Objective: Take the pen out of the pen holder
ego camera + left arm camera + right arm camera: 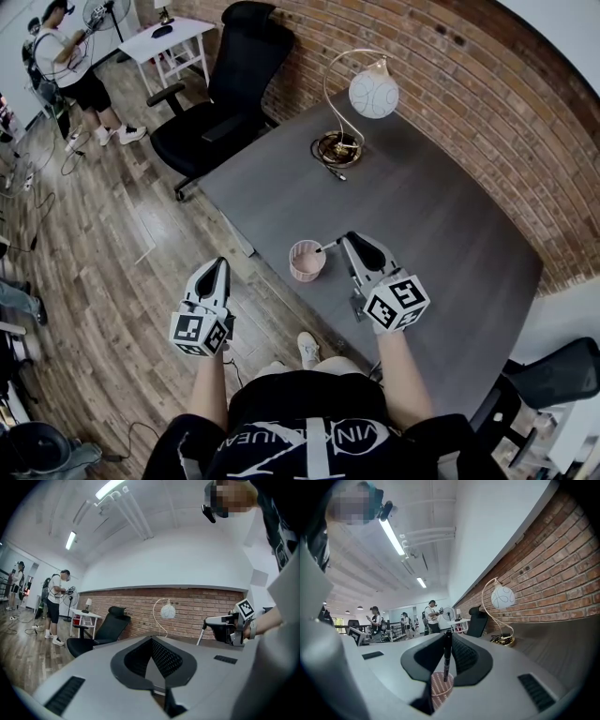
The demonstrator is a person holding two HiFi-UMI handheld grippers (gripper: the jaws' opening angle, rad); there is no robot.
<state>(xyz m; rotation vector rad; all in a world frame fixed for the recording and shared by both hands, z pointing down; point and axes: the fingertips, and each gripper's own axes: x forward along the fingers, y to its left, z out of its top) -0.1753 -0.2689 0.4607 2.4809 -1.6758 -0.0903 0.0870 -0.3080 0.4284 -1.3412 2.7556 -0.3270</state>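
Jaws of my right gripper (446, 637) pinch a slim black pen (446, 660) — tip inside the pink perforated pen holder (307, 261) on the grey worktop (422, 216); left gripper (151, 641) jaws together, empty.

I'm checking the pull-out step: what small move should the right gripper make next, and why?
Probably a short, straight lift. The right gripper is shut on the pen, and the pen's lower end hangs at the mouth of the holder. Rising straight should clear the rim without tipping the holder.
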